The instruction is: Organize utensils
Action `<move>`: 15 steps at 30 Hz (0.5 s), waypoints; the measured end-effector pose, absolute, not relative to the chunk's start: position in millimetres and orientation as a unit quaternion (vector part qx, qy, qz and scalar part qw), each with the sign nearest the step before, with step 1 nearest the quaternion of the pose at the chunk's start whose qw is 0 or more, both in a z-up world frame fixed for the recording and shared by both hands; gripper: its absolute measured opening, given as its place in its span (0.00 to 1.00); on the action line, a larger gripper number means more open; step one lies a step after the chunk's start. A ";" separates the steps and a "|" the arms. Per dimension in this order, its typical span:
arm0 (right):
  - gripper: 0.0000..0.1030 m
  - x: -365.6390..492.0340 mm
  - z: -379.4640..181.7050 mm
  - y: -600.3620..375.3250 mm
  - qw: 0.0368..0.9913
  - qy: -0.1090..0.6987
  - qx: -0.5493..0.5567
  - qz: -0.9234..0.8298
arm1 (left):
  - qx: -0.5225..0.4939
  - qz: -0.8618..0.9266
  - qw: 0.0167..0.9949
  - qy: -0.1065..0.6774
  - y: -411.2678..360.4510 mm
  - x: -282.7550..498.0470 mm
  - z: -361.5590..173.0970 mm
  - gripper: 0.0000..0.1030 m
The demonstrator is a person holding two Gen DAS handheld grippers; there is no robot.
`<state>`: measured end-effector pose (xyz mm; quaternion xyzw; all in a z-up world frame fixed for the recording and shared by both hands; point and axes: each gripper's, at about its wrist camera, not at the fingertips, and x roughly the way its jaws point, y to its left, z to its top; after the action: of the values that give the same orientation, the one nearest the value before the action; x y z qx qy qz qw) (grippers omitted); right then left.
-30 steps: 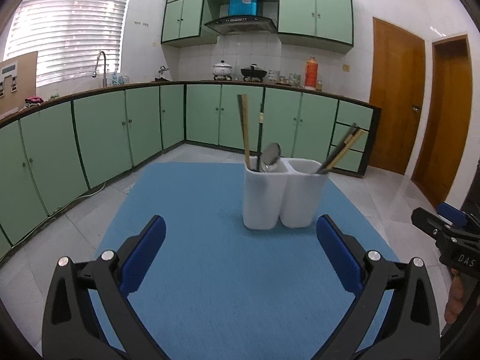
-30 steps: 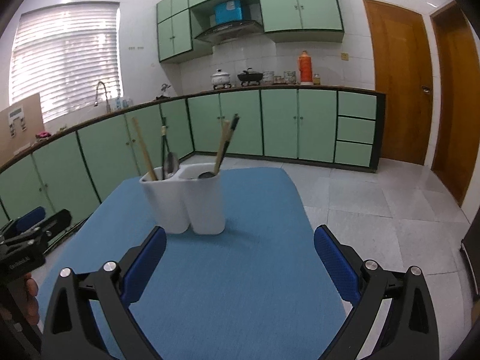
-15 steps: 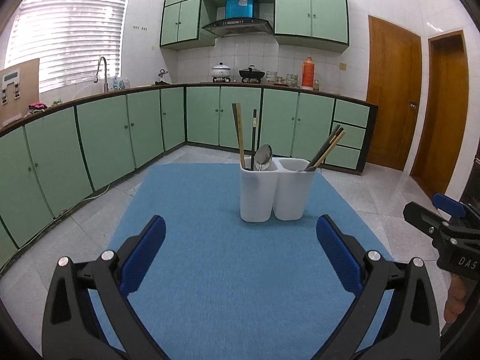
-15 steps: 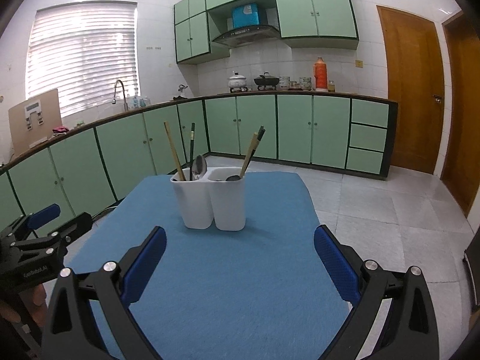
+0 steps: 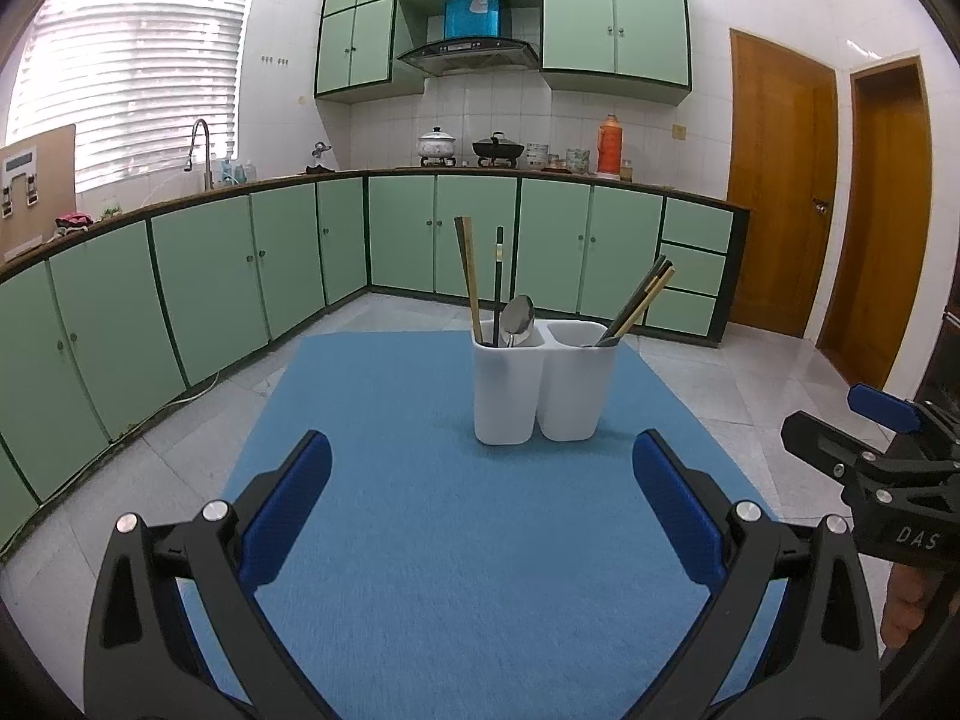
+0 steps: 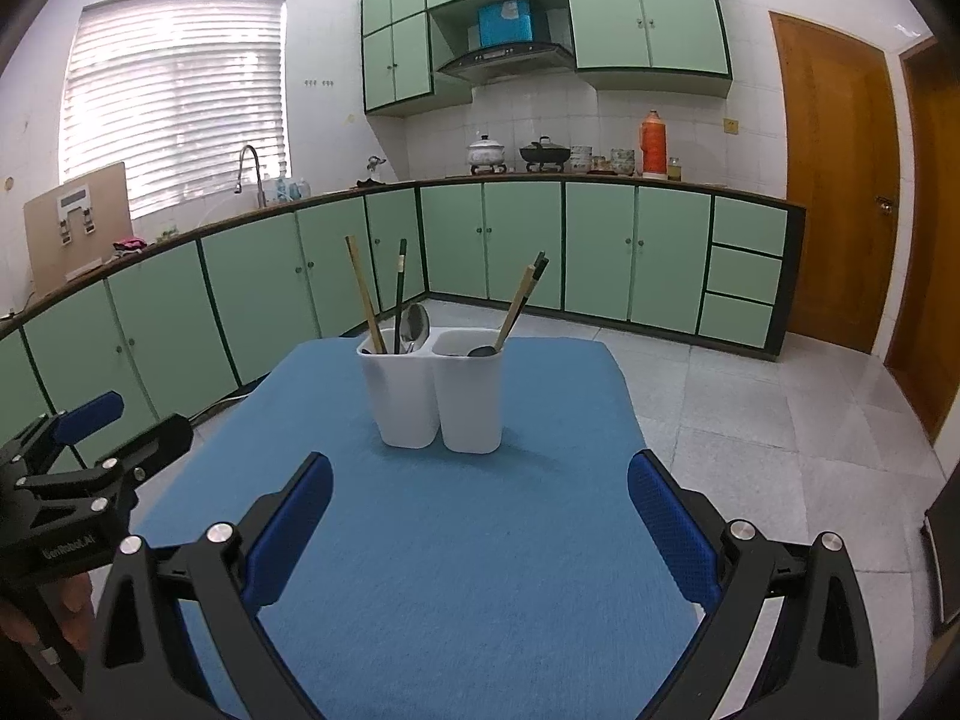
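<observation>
Green base cabinets [image 5: 204, 282] run beneath a dark-edged counter [image 5: 540, 171], with a white lidded pot [image 5: 437, 143], a black wok [image 5: 498, 149] and an orange thermos [image 5: 609, 144] upon it. Faucet [image 5: 201, 150] stands below a blinded window [image 5: 126, 66]. Range hood [image 5: 471, 51] above. Two wooden doors [image 5: 780, 192] at right

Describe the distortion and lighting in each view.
Left wrist: fisheye bends the counter, dark vignette at the corners, window blown out. Right wrist: same curvature, window overexposed, holder sharp with a soft shadow on the mat.
</observation>
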<state>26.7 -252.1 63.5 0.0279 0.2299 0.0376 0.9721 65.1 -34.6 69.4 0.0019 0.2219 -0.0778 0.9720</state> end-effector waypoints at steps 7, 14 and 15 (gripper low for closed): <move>0.94 28.9 62.0 -248.4 0.970 0.238 0.025 0.042 | 0.000 -0.079 0.970 0.229 -36.7 67.2 69.4 0.95; 0.94 28.5 60.7 -245.7 0.969 0.242 0.019 0.045 | 0.000 -0.079 0.970 0.231 -37.5 68.1 67.9 0.95; 0.94 28.6 60.7 -245.6 0.969 0.243 0.019 0.045 | 0.001 -0.079 0.970 0.231 -37.1 67.7 66.7 0.95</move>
<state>28.6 -245.6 60.7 0.0192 0.2426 0.0447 0.9689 67.7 -37.1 66.7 0.0006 0.2313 -0.0788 0.9697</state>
